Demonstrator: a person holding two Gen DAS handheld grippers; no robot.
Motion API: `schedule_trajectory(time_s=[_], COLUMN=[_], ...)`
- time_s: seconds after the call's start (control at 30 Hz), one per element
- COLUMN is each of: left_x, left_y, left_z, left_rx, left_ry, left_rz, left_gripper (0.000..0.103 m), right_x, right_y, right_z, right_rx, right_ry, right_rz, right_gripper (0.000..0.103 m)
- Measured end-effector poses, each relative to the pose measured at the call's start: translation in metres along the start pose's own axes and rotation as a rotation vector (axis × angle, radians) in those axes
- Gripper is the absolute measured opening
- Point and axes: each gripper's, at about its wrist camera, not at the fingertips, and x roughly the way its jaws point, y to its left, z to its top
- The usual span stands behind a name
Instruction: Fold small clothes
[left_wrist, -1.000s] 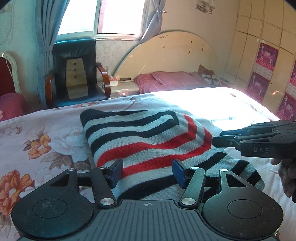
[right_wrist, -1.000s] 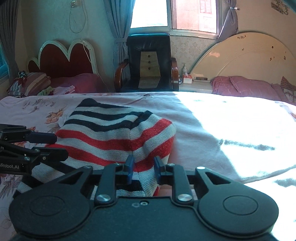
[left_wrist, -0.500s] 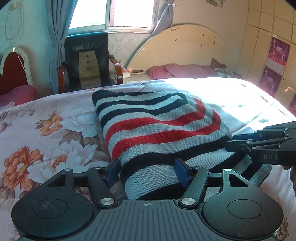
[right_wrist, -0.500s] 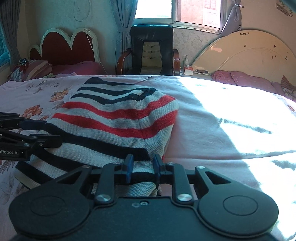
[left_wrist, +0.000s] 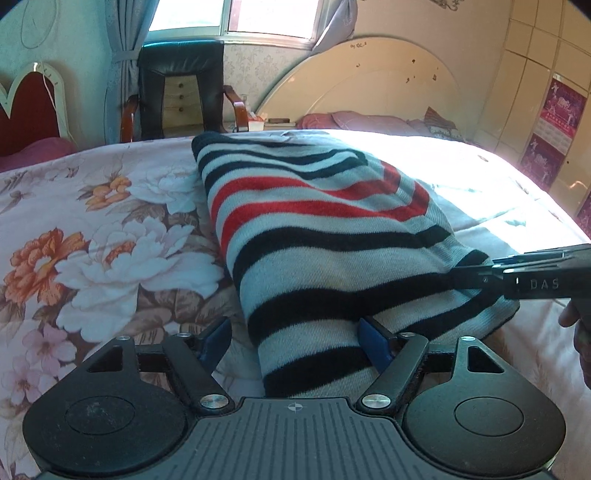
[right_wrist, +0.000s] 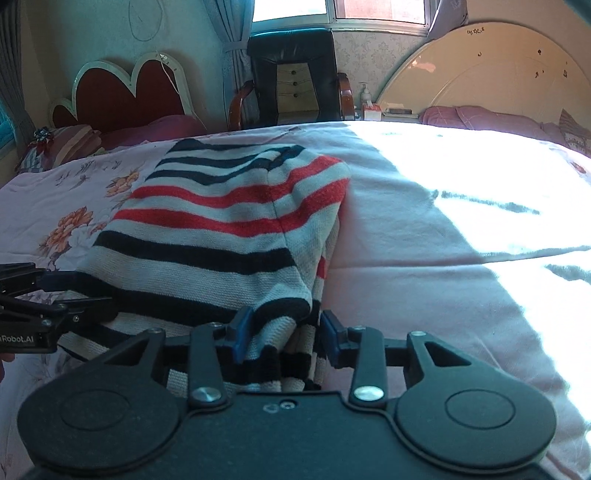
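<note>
Two claws work the near end of a folded knit sweater with black, red and grey stripes (left_wrist: 332, 236), lying on the floral-print bed (left_wrist: 92, 236). The left claw (left_wrist: 295, 341) is opening, pads clear of the hem between them; the right claw (right_wrist: 282, 334) is opening too, loose around its corner. One fold looks laid; tidying may remain. The near hem hides behind both claws.

Striped sweater (left_wrist: 325, 258) on floral bed (left_wrist: 92, 240)
</note>
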Motion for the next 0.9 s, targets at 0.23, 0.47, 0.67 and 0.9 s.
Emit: schedule_trajectory(time_s=[0.23, 0.47, 0.67, 0.9], left_x=[-0.021, 0.021, 0.058, 0.082], left_y=[0.027, 0.066, 0.079, 0.083], left_z=[0.009, 0.036, 0.034, 0.041], left_rx=[-0.047, -0.318, -0.455, -0.478], left_ry=[-0.052, 0.042, 0.110, 0.095], left_rz=[-0.045, -0.258, -0.350, -0.411], left_gripper=[0.077, 0.077, 0.076, 0.075], right_x=[-0.023, 0.005, 0.045, 0.062], right_y=[-0.023, -0.066, -0.093, -0.094], right_z=[0.002, 0.021, 0.017, 0.028], right_rx=[0.122, 0.322, 0.485, 0.443], right_ry=[-0.034, -0.020, 0.044, 0.076], right_rz=[0.084, 0.219, 0.381, 0.495], right_gripper=[0.048, 0.060, 0.067, 0.068])
